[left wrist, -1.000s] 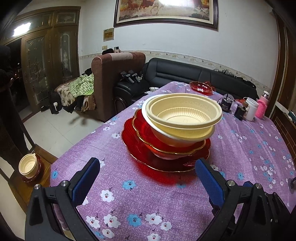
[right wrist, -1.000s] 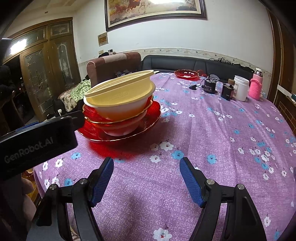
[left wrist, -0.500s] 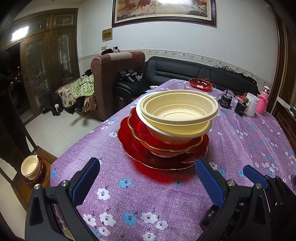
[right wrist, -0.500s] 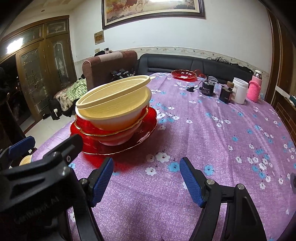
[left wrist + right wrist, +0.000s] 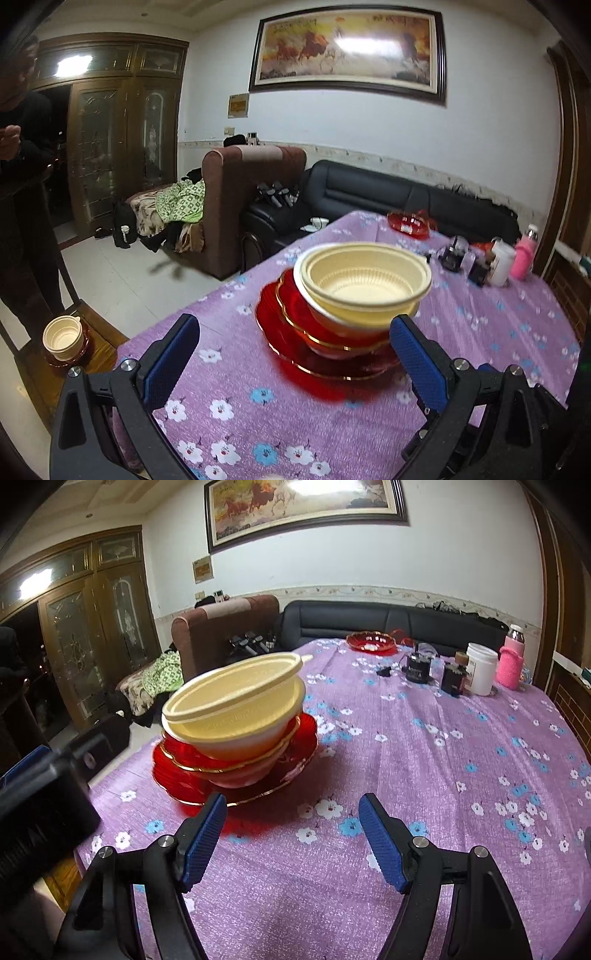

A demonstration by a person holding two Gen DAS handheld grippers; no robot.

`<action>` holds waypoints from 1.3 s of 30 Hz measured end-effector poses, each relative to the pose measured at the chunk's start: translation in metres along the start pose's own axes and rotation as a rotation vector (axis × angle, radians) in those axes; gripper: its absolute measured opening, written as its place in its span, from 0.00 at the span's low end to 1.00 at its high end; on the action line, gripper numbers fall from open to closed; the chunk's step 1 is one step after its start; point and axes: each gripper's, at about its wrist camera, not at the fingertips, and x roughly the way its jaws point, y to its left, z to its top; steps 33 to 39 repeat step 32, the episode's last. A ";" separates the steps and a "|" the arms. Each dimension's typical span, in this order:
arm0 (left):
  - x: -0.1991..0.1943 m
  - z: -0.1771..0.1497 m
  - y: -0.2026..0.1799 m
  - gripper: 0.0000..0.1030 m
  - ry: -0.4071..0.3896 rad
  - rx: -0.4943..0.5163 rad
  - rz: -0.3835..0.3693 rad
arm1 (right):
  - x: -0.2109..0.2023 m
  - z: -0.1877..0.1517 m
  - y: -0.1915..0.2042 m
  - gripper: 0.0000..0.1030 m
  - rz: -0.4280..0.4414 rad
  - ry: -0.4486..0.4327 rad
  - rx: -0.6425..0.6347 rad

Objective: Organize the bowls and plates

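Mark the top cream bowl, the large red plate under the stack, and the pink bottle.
top cream bowl (image 5: 364,284), left wrist view, inner wall.
large red plate (image 5: 168,779), right wrist view, left rim.
pink bottle (image 5: 510,662), right wrist view, pink sleeve.

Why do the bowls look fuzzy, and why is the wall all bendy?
Left wrist view: the stacked cream plastic bowls on the red glass plates are smeared by motion blur, and glare whitens the framed horse painting. Right wrist view: the fisheye lens curves the walls, and the stack looks slightly soft.
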 end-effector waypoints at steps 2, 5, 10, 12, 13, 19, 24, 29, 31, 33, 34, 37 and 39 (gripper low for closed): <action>0.002 0.006 0.000 1.00 0.008 0.016 0.008 | -0.003 0.002 0.003 0.77 0.007 -0.012 -0.009; 0.005 0.010 0.000 1.00 0.013 0.048 0.035 | -0.003 0.005 0.009 0.77 0.016 -0.021 -0.026; 0.006 0.013 0.006 1.00 0.021 0.045 0.045 | -0.002 0.008 0.020 0.77 0.021 -0.026 -0.055; 0.010 0.013 0.007 1.00 0.035 0.047 0.046 | 0.001 0.006 0.025 0.77 0.020 -0.018 -0.067; 0.012 0.012 0.007 1.00 0.040 0.050 0.050 | 0.001 0.006 0.026 0.77 0.020 -0.015 -0.071; 0.021 0.009 0.020 1.00 0.077 0.037 0.064 | 0.003 0.006 0.036 0.77 0.007 -0.015 -0.103; 0.022 0.015 0.034 1.00 0.052 0.017 0.120 | 0.003 0.009 0.043 0.79 0.024 -0.032 -0.096; 0.035 0.022 0.033 1.00 0.091 0.003 0.177 | 0.011 0.007 0.048 0.79 0.034 -0.013 -0.110; 0.039 0.024 0.034 1.00 0.123 0.000 0.169 | 0.010 0.008 0.046 0.79 0.038 -0.011 -0.107; 0.037 0.025 0.036 1.00 0.120 -0.008 0.170 | 0.008 0.008 0.044 0.79 0.035 -0.019 -0.105; 0.037 0.025 0.036 1.00 0.120 -0.008 0.170 | 0.008 0.008 0.044 0.79 0.035 -0.019 -0.105; 0.037 0.025 0.036 1.00 0.120 -0.008 0.170 | 0.008 0.008 0.044 0.79 0.035 -0.019 -0.105; 0.037 0.025 0.036 1.00 0.120 -0.008 0.170 | 0.008 0.008 0.044 0.79 0.035 -0.019 -0.105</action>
